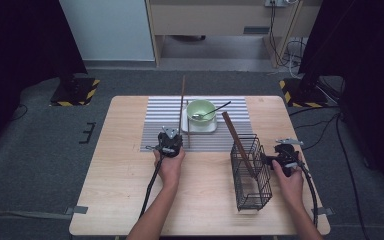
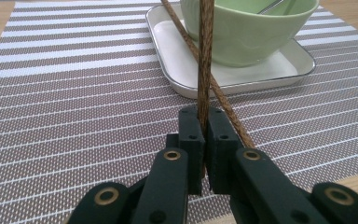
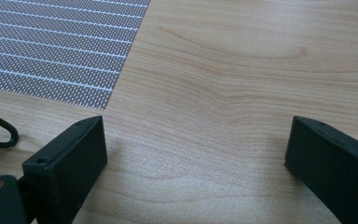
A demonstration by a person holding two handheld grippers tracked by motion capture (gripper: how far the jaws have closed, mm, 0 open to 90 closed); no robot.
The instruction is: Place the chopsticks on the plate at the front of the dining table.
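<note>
My left gripper point(image 1: 170, 142) point(image 2: 204, 116) is shut on a brown chopstick point(image 2: 205, 60) point(image 1: 182, 100), which stands nearly upright over the striped placemat point(image 2: 74, 93). A second chopstick point(image 2: 225, 105) lies slanted on the mat, its far end against the white tray point(image 2: 177, 56). On the tray sits a green bowl point(image 2: 256, 32) point(image 1: 201, 110) with a spoon point(image 1: 215, 110) in it. My right gripper point(image 1: 267, 160) point(image 3: 196, 149) is open over bare wood, just right of a black wire basket point(image 1: 251, 175). A wider brown stick point(image 1: 237, 142) leans in that basket.
The wooden table point(image 1: 120, 190) has its front edge near the person's forearms. A placemat corner point(image 3: 51, 46) and a black wire loop point(image 3: 0, 130) lie left of my right jaws. Beyond the table stand dark stands with cables on grey floor.
</note>
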